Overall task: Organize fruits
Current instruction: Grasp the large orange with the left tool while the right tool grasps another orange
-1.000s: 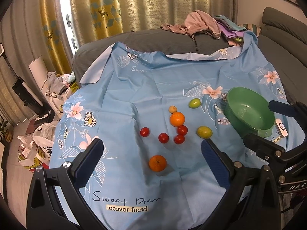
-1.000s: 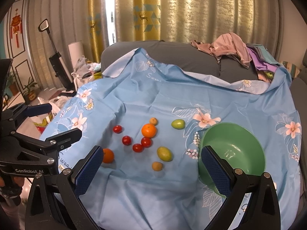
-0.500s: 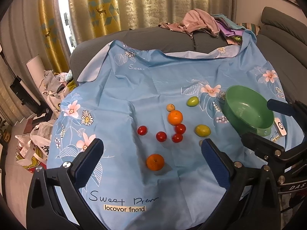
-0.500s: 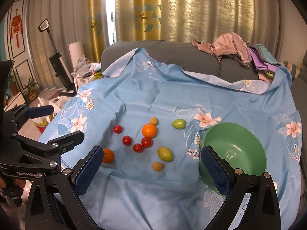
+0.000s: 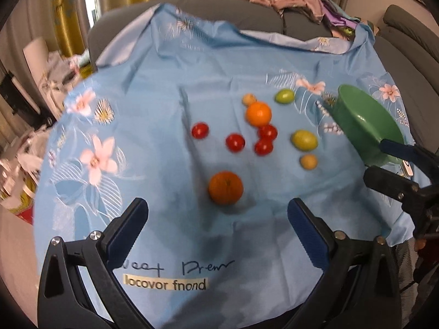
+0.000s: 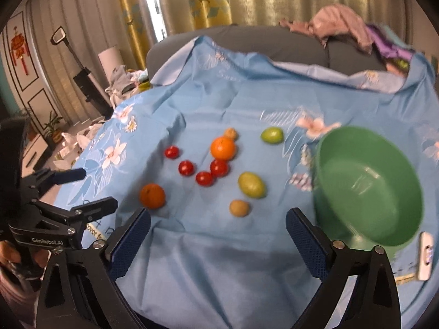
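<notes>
Fruits lie loose on a blue flowered cloth [image 5: 153,115]: a near orange [image 5: 225,187], a far orange [image 5: 258,113], several red tomatoes [image 5: 235,142], two green fruits [image 5: 304,139] and two small tan ones [image 5: 308,161]. A green bowl [image 5: 365,126] stands empty at the right [image 6: 367,186]. My left gripper [image 5: 216,224] is open and empty, just short of the near orange. My right gripper [image 6: 218,231] is open and empty, with a tan fruit [image 6: 239,207] just ahead of it and the bowl to its right.
The cloth covers a grey sofa [image 6: 260,41] with a heap of clothes [image 6: 343,27] on its back. A small white device [image 6: 425,255] lies beside the bowl. Bags and clutter sit on the floor at the left [image 5: 16,164]. Curtains hang behind.
Both grippers have moved forward and down toward the fruit. The near orange now sits close before the left gripper. Nothing has been picked up.
</notes>
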`<state>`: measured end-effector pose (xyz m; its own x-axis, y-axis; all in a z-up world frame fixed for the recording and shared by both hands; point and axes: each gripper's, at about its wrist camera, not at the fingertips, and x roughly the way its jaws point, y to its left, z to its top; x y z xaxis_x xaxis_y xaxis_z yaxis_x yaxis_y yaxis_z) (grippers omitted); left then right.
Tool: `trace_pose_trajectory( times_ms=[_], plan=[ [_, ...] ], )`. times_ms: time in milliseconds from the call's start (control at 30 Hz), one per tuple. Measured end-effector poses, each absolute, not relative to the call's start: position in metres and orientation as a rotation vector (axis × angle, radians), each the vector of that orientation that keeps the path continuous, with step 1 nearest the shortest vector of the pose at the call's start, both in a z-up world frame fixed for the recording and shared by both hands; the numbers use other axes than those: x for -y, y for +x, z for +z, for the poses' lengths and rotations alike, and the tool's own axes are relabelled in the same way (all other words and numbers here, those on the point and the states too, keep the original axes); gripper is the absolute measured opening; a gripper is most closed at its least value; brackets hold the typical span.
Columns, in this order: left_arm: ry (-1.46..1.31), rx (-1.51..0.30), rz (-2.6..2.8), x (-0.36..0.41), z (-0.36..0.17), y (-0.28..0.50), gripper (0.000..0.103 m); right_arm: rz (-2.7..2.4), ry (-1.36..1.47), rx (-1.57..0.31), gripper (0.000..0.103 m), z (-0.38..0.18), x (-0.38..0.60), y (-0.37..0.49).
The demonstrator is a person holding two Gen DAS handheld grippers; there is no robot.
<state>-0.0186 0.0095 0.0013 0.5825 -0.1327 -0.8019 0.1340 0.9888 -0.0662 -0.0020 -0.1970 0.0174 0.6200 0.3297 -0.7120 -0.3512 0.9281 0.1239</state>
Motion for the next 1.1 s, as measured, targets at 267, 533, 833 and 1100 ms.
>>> trace_pose_trajectory(
  times_ms=[267,533,833,1100],
  plan=[
    [0.030,-0.947,-0.195,-0.002,-0.019,-0.002,0.087,0.435,0.028,-0.851,0.094,-0.005,0.195,0.019],
    [0.096,-0.955,-0.266,0.005,-0.035,0.016,0.061,0.434,0.029,-0.869,0.084,-0.013,0.191,0.047],
    [0.141,-1.013,-0.294,0.007,-0.056,0.031,0.045,0.429,-0.002,-0.868,0.084,-0.017,0.182,0.082],
    [0.156,-1.016,-0.294,0.008,-0.059,0.038,0.042,0.418,-0.021,-0.933,0.083,-0.032,0.165,0.124]
  ],
)
